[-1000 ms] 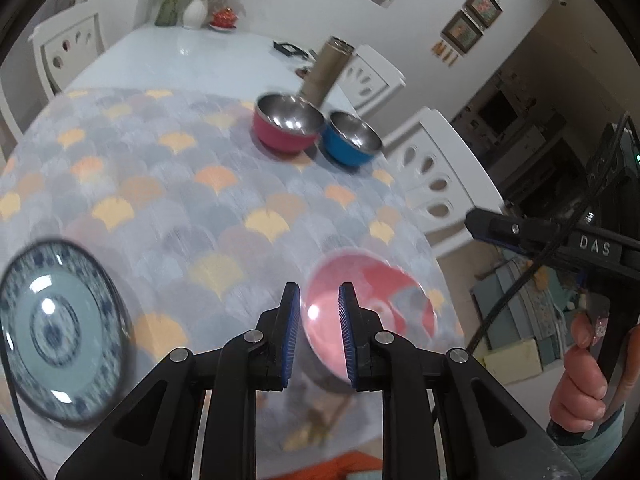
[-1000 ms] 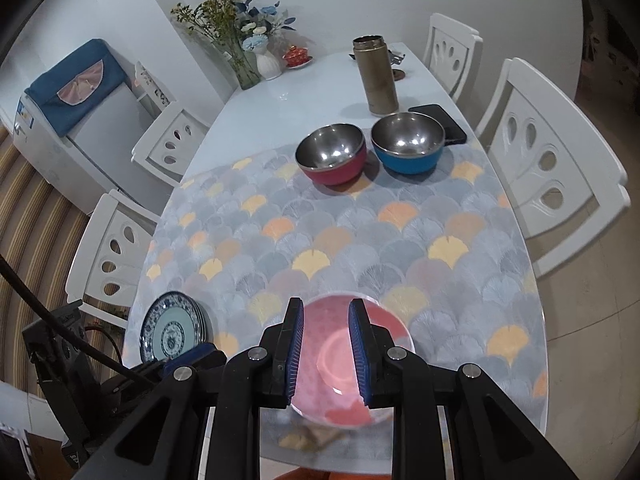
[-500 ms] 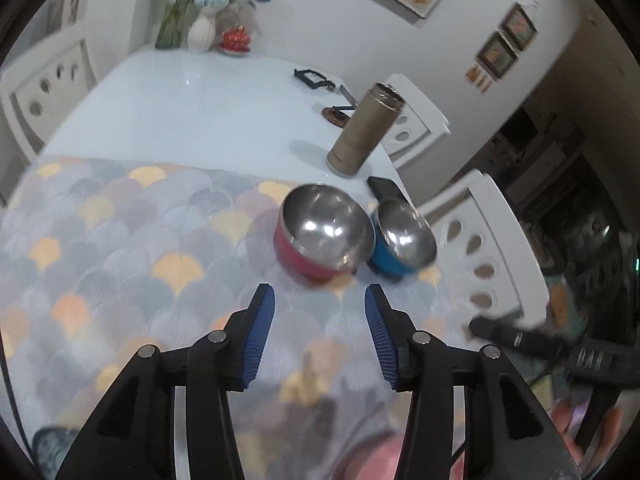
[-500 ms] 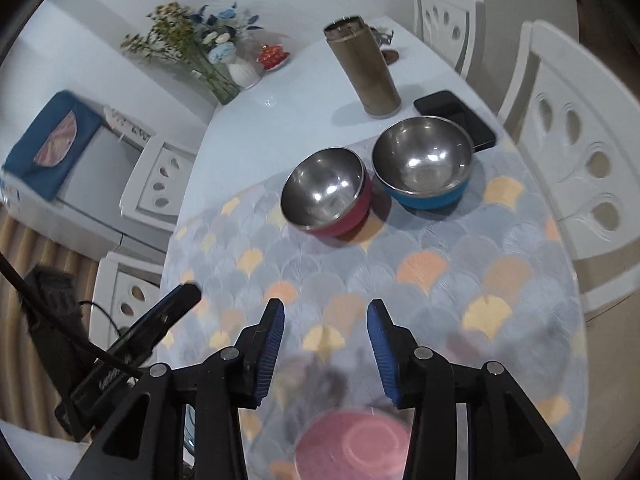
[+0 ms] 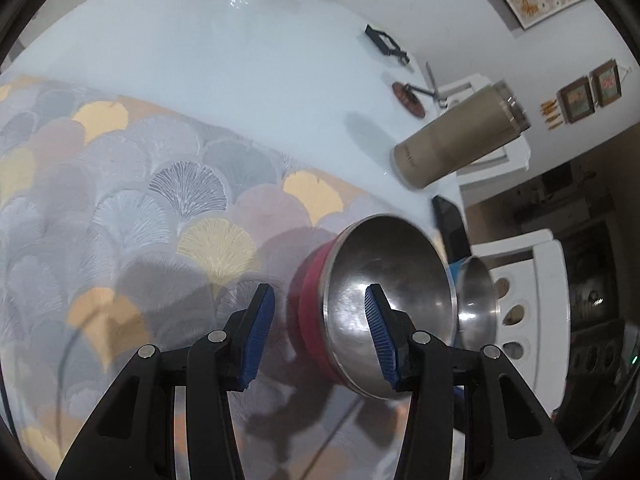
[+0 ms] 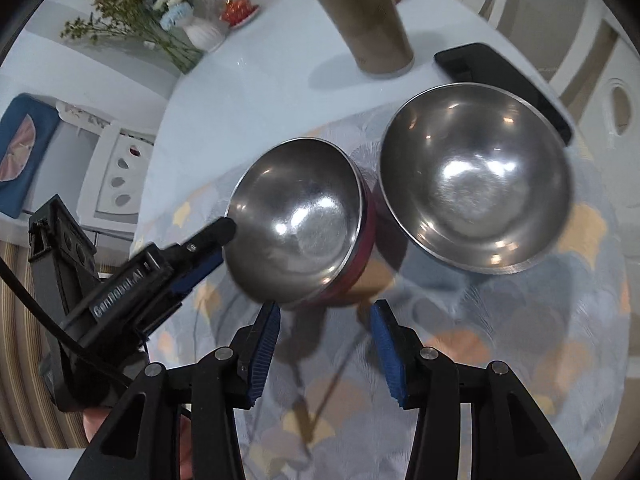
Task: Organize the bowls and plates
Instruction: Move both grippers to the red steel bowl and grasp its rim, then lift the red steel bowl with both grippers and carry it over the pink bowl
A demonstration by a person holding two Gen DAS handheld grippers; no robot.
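A red bowl with a steel inside (image 5: 384, 280) (image 6: 304, 220) sits on the patterned mat next to a blue bowl with a steel inside (image 5: 476, 304) (image 6: 472, 184). My left gripper (image 5: 320, 332) is open, its jaws straddling the red bowl's near rim: one finger is inside the bowl, the other outside. In the right wrist view the left gripper (image 6: 212, 244) reaches the red bowl's left rim. My right gripper (image 6: 324, 348) is open and empty, just in front of the red bowl. The plates are out of view.
A tall tan tumbler (image 5: 456, 144) (image 6: 360, 16) and a black phone (image 6: 500, 84) stand behind the bowls. A flower vase (image 6: 200, 32) is at the table's far end. White chairs (image 5: 528, 276) flank the table. The fan-patterned mat (image 5: 140, 200) spreads left.
Both grippers have moved forward from the pink plate to the bowls and have opened wide. The left gripper now straddles the red bowl's rim. The plates have dropped out of view.
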